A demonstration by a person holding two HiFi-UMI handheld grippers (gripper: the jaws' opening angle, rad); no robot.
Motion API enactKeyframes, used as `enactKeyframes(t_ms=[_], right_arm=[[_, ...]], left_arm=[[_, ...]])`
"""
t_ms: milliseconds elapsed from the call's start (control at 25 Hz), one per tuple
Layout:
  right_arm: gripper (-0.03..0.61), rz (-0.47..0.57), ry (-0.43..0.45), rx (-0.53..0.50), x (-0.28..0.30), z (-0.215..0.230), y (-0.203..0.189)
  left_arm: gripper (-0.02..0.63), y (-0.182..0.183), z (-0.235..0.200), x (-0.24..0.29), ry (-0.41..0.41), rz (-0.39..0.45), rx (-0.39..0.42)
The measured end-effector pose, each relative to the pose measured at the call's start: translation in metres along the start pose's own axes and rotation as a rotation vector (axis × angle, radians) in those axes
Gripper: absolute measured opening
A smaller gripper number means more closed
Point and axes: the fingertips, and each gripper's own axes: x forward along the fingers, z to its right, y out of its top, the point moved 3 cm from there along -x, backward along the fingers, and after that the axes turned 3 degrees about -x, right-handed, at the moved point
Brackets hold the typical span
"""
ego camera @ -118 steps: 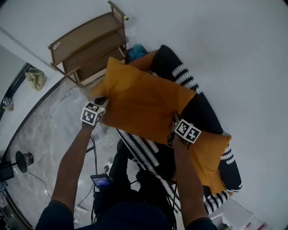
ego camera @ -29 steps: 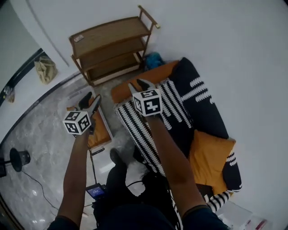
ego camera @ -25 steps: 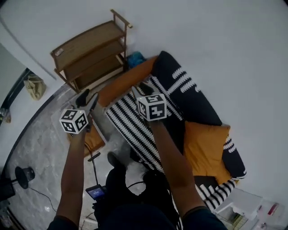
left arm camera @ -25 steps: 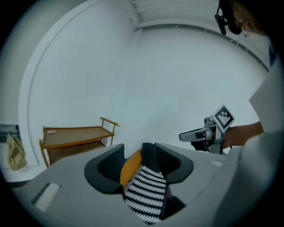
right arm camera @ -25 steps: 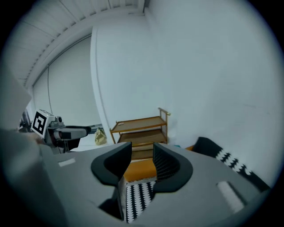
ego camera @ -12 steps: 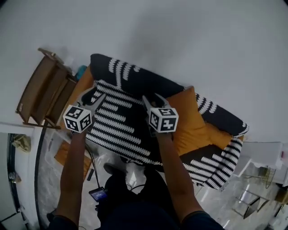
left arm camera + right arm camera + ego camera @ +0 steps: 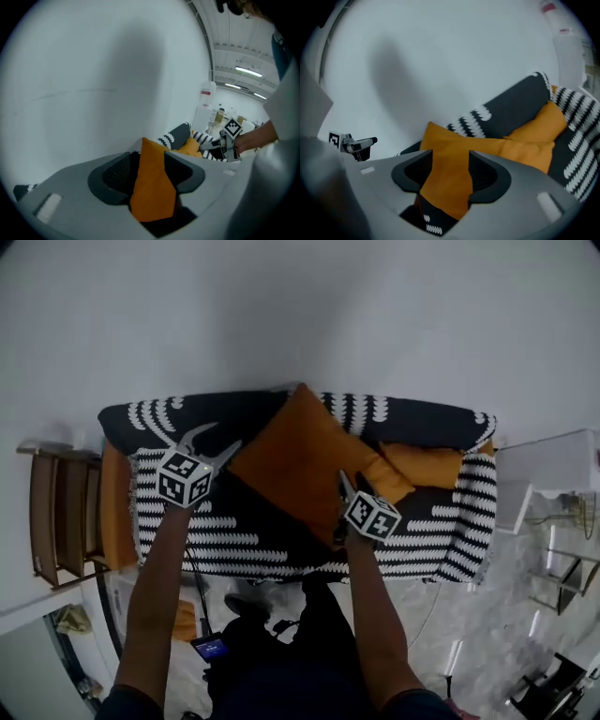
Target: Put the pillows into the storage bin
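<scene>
- Large orange square fabric pillow stands on one corner against the back of the black-and-white striped sofa, centre of head view. A smaller orange pillow lies just right of it, touching.
- Left gripper is at the big pillow's left corner. Its jaws are spread and have just been opening. Orange fabric shows in the gap, but the pads aren't pressing on it.
- Right gripper is at the pillow's lower right edge. Jaws also apart, just been opening. The pillow edge and a strip of sofa cover sit in the gap, nothing clamped.
- Storage bin: can't make it out in any view.
- Risk: closing on a thin corner gives a shallow bite, so the fabric could slip out on the lift.
- Risk: the right jaws could pinch the sofa cover with the pillow and drag it.
- Risk: an uneven two-point hold could let the pillow sag and swing.
</scene>
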Motion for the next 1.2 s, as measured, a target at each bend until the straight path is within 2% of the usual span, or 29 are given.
enactKeyframes(t_ms=[200,440,600,840,920,1120,1200], right_arm=[[0.261,-0.019,-0.143,0.203,-0.012,0.119,-0.048],[0.312,-0.11,-0.214,0.363,-0.014,0.197,-0.118],[0.35,-0.154,-0.247,0.42,0.0,0.224,-0.156],[0.354,-0.142,-0.245,0.46,0.031,0.246,-0.166],[0.327,-0.169,-0.239,0.447,0.037,0.246,-0.165],[0.147,-0.245,-0.197,0.37,0.03,0.232,-0.163],[0.093,-0.251,-0.199,0.337,0.021,0.224,-0.161]], left_arm=[[0.255,-0.03,0.034,0.102,-0.088,-0.173,0.104],[0.339,-0.077,0.047,0.174,-0.104,-0.331,0.2],[0.35,-0.092,0.047,0.199,-0.105,-0.363,0.239],[0.316,-0.099,0.048,0.214,-0.112,-0.337,0.225],[0.292,-0.101,0.05,0.215,-0.102,-0.324,0.215],[0.193,-0.107,0.054,0.207,-0.068,-0.298,0.173],[0.147,-0.107,0.056,0.199,-0.05,-0.297,0.164]])
